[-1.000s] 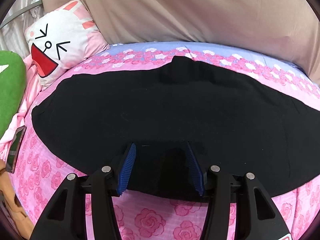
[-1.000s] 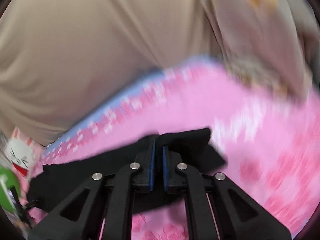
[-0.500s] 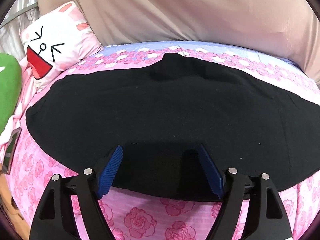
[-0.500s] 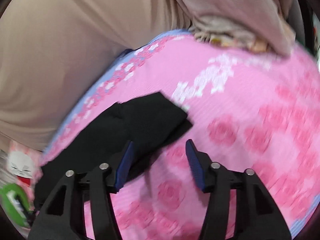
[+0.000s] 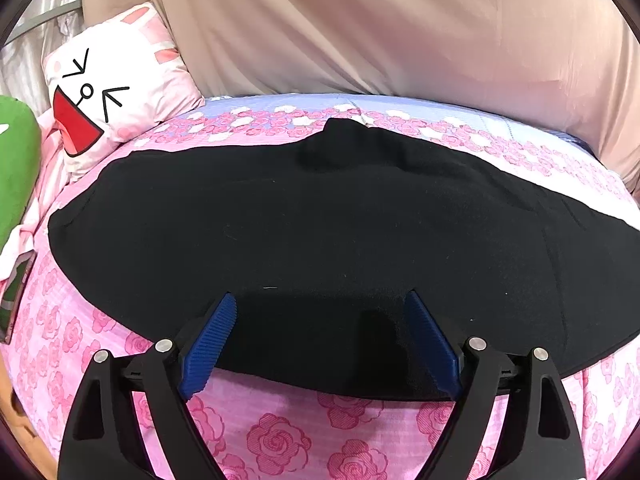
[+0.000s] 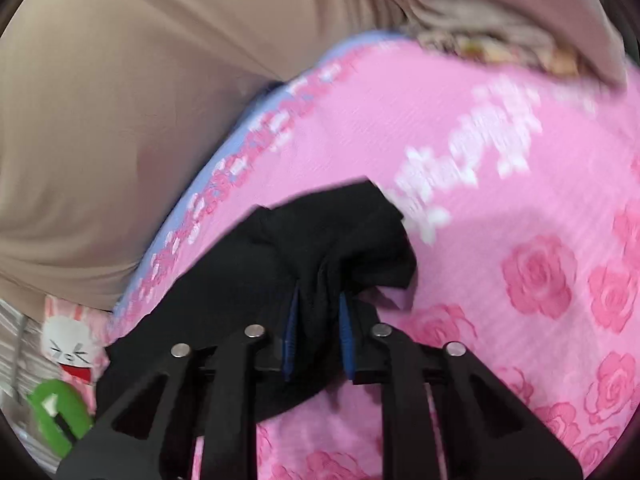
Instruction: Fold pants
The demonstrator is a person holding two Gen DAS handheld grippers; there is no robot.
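Observation:
Black pants lie spread flat across a pink rose-print bed. My left gripper is open, its blue pads wide apart over the near edge of the pants, holding nothing. In the right wrist view my right gripper is shut on a bunched end of the pants, with black fabric pinched between the blue pads.
A white and pink cartoon-face pillow and a green cushion sit at the left of the bed. A beige curtain hangs behind the bed. A phone-like object lies at the left edge.
My right gripper opened over the pants' end and has now closed on it, bunching the fabric. My left gripper opened wider and stays over the near edge.

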